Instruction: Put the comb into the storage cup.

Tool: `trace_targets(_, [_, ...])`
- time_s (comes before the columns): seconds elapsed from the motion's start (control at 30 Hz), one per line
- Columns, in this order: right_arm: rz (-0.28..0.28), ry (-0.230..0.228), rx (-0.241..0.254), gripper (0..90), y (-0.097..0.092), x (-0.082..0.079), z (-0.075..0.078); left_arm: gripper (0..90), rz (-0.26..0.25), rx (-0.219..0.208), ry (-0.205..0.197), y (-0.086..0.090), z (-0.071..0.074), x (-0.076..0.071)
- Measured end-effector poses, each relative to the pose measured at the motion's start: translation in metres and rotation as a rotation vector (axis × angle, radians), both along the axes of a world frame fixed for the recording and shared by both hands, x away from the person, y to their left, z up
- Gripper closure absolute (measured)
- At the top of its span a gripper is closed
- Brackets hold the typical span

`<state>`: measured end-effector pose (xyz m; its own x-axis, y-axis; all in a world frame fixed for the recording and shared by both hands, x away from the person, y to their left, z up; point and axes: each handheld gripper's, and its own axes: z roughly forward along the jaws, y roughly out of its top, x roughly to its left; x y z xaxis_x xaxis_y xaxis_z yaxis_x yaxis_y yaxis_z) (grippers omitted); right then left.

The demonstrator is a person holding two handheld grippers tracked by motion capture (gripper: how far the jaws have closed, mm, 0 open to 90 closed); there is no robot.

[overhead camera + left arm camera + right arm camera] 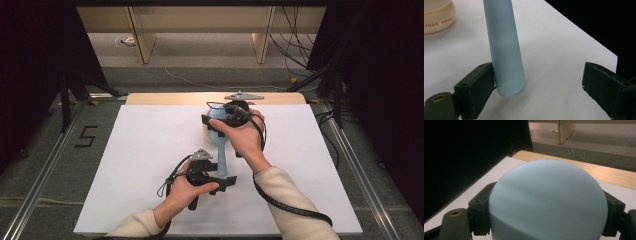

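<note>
A light blue hairbrush lies on the white board [145, 150]. Its round head [217, 120] points away from me and its handle [220, 159] points toward me. My right gripper [216, 125] is shut on the head; in the right gripper view the domed back of the head [549, 195] sits pressed between both jaws of the right gripper [547, 211]. My left gripper [226, 181] is at the handle's end and stands open. In the left gripper view the handle [505, 47] rests against one jaw of the left gripper [540, 75], and the other jaw stands well clear of it.
A cream-coloured object [437, 17] with printed letters sits on the board beside the brush head, cream object [205, 134]. A wooden table edge [175, 98] runs behind the board. Black curtains flank both sides. Cables [295, 45] and wooden legs are on the floor beyond.
</note>
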<state>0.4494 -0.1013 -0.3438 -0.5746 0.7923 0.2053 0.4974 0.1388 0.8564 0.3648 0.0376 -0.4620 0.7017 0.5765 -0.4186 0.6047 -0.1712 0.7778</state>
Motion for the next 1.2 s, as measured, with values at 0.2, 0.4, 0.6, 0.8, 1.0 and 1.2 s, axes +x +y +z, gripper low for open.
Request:
trace_targets(0.2, [-0.007,-0.007,0.004,20.7,-0.003,0.0,0.005,0.7,-0.04,0.016,-0.046,0.004,0.001,-0.001])
trace_targets(0.4, [-0.011,-0.008,0.011,20.7,-0.004,0.0,0.007,0.0,-0.032,0.017,-0.045,0.008,0.001,0.0])
trace_targets(0.6, [-0.016,-0.03,0.018,20.8,-0.005,0.0,0.009,0.0,-0.019,0.014,-0.059,0.012,0.003,0.0])
trace_targets(0.8, [-0.021,-0.041,0.026,20.7,-0.008,0.001,0.01,0.0,-0.004,0.029,-0.09,0.021,0.007,-0.002])
trace_targets(1.0, [-0.033,-0.068,0.034,20.8,-0.012,0.0,0.011,0.0,0.017,0.053,-0.128,0.038,0.011,-0.008])
trace_targets(1.2, [-0.04,-0.094,0.043,20.8,-0.014,0.0,0.012,0.0,0.062,0.064,-0.161,0.064,0.015,-0.015])
